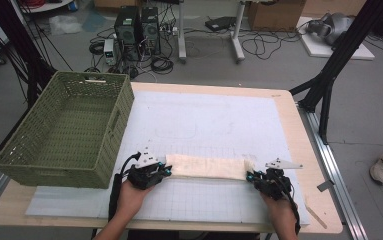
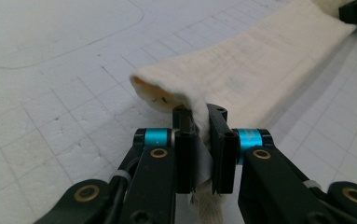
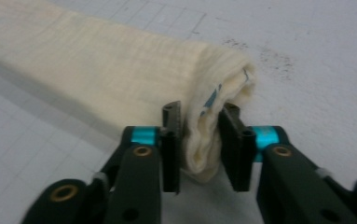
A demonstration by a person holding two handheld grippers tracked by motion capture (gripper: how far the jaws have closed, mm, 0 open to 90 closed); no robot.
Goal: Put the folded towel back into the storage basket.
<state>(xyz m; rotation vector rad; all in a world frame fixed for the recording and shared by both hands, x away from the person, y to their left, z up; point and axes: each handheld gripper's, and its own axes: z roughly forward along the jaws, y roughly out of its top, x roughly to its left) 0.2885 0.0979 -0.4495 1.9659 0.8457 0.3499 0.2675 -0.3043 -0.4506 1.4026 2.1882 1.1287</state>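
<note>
High view: one folded cream cloth (image 1: 208, 166) on the white mat (image 1: 214, 120), long axis left to right; one green basket (image 1: 69, 127) far left; left gripper (image 1: 165, 171) and right gripper (image 1: 250, 176) each clamping an end.

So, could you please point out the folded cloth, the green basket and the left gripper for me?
folded cloth (image 1: 206, 167): high view, middle of its top.
green basket (image 1: 120, 117): high view, right wall.
left gripper (image 2: 200, 135): left gripper view, between its tips, shut on the cloth.
</note>
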